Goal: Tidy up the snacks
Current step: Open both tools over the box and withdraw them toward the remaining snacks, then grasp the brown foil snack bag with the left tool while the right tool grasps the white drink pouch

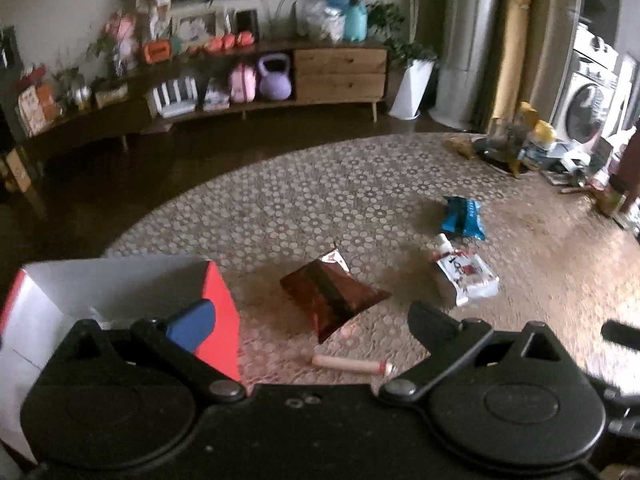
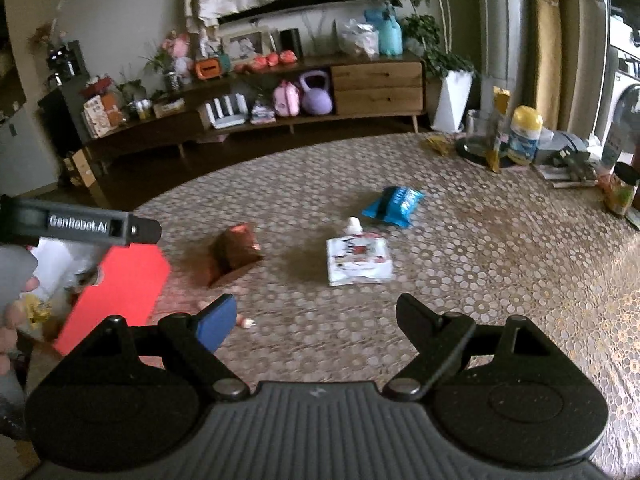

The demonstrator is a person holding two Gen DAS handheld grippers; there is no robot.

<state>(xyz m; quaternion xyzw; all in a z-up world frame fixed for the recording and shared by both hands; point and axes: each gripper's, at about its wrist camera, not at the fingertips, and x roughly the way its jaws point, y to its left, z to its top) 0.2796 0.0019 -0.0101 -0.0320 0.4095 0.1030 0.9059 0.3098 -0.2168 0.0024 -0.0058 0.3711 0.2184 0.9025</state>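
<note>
A round table covered with a beige cloth patterned in small floral rings (image 2: 500, 264) fills the foreground of a living room, with a long wooden sideboard (image 2: 360, 88) of shelves and drawers along the far wall. Four snacks lie loose on the cloth. A crinkled dark-red foil packet (image 1: 334, 294) sits near the middle-left. To its right lies a white spouted pouch with red print (image 2: 358, 258), cap pointing away. Farther off and right of that is a blue foil snack bag (image 2: 394, 205), well apart from the others. Nearest, a slim pinkish sausage-like stick (image 1: 350, 363) lies on its side just in front of the red packet. At the left edge of the table stands an open red cardboard box with a pale inside (image 1: 120, 284); the right wrist view shows some yellow-wrapped items in it, too blurred to identify.

The left gripper (image 1: 312, 320) hovers above the near left part of the table, its two fingers spread wide with nothing between them; the red packet and the stick lie below the gap, untouched. The right gripper (image 2: 316, 316) hangs over the near middle, its jaws likewise wide apart and empty, with the white pouch ahead of it. A hand (image 2: 12, 320) grasping the left tool's handle shows at the left edge of the right wrist view.

A cluster of jars, bottles and papers (image 2: 520, 140) stands at the far right of the table.
</note>
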